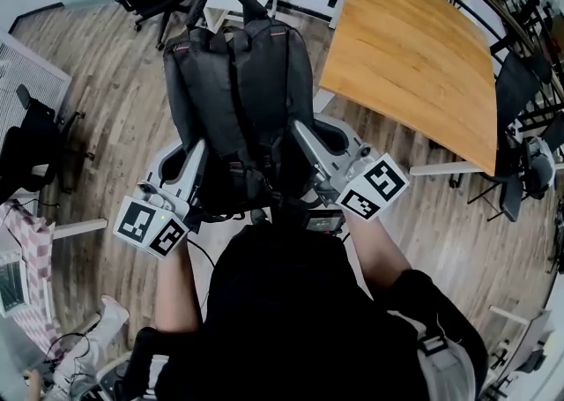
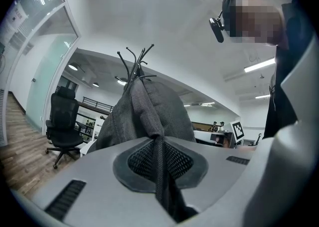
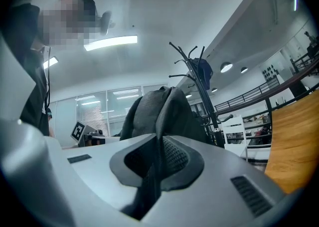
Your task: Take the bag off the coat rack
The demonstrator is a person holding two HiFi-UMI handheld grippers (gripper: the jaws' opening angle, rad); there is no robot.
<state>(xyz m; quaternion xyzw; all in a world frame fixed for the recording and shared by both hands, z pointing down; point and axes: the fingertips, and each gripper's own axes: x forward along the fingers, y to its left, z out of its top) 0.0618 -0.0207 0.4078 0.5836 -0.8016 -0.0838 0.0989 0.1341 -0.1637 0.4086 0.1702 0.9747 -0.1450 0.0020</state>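
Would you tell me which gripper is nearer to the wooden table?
Right. The right gripper grips the backpack on the side facing the wooden table; the left gripper grips its far side.

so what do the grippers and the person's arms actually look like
Both the left gripper and right gripper are pale grey moulded shells with black textured pads. Each carries a cube of black-and-white square markers. A thin black cable trails by the left one. The person wears a black top.

Matt woven-cloth bag, wood floor
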